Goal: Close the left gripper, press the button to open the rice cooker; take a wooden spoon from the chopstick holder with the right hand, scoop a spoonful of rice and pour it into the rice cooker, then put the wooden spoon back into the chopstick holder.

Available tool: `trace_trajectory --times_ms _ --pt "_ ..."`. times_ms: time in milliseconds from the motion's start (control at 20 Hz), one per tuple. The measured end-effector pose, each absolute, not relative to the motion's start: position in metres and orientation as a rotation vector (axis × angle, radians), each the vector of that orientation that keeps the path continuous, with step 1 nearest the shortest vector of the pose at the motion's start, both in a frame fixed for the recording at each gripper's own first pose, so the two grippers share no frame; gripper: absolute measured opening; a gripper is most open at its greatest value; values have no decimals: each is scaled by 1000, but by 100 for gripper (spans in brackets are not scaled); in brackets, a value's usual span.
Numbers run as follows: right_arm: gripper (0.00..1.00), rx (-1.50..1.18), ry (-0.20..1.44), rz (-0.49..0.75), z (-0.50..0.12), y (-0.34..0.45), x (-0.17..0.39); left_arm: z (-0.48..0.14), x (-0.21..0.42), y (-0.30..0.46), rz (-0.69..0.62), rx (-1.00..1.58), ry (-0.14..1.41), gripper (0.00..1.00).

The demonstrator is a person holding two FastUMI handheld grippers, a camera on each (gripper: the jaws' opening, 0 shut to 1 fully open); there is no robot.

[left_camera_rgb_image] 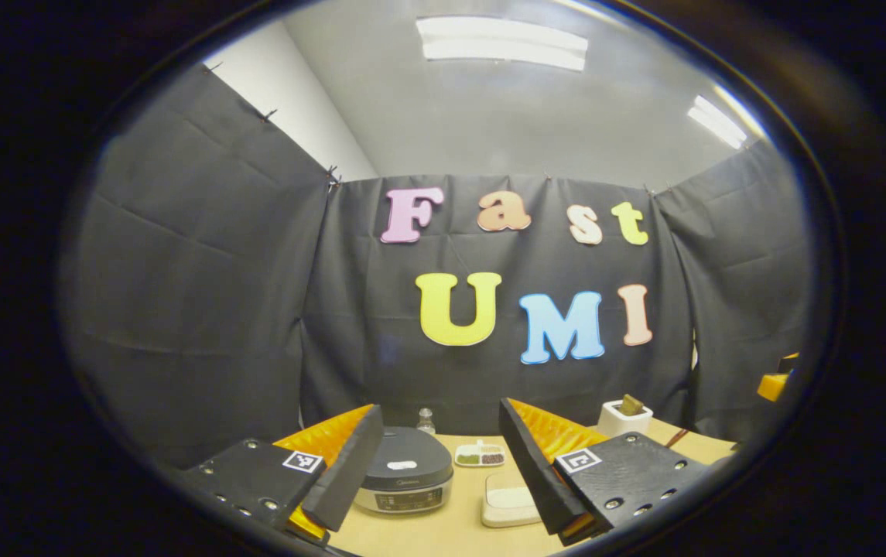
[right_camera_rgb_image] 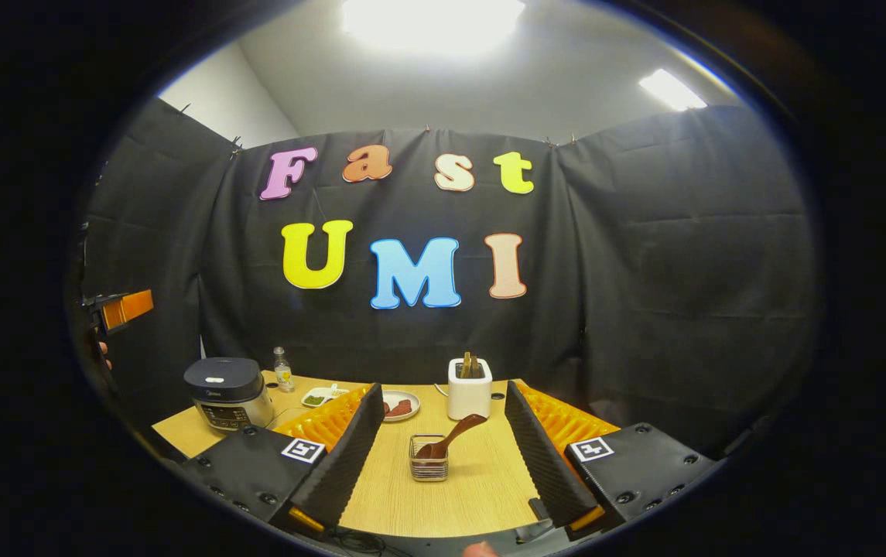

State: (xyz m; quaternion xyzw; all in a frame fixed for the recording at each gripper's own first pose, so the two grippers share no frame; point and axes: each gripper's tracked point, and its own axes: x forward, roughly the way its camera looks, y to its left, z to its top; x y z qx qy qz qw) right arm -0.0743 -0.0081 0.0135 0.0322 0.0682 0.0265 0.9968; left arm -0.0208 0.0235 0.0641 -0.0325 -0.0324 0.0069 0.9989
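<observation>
In the left gripper view the dark rice cooker (left_camera_rgb_image: pixel 404 478) stands with its lid down, just right of my left finger. A white dish of rice (left_camera_rgb_image: pixel 506 501) lies beside it. My left gripper (left_camera_rgb_image: pixel 439 411) is open above the near table, with nothing between its fingers. In the right gripper view a wooden spoon (right_camera_rgb_image: pixel 450 438) leans in a small wire holder (right_camera_rgb_image: pixel 429 463), straight ahead between the fingers of my open right gripper (right_camera_rgb_image: pixel 443 391). The rice cooker (right_camera_rgb_image: pixel 227 391) stands at the far left of the table. The left gripper (right_camera_rgb_image: pixel 124 308) hangs in the air at the left edge.
A white box holder (right_camera_rgb_image: pixel 469 391) with wooden pieces stands behind the wire holder. Also on the wooden table (right_camera_rgb_image: pixel 443 503) are a plate with red pieces (right_camera_rgb_image: pixel 400 406), a small divided dish (right_camera_rgb_image: pixel 319 398) and a little bottle (right_camera_rgb_image: pixel 282 369). Black cloth walls surround the table.
</observation>
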Motion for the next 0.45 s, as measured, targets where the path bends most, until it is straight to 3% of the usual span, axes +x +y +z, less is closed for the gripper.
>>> trace_trajectory --times_ms 450 --pt "99 70 123 49 18 -8 -77 65 -26 23 17 -47 -60 91"
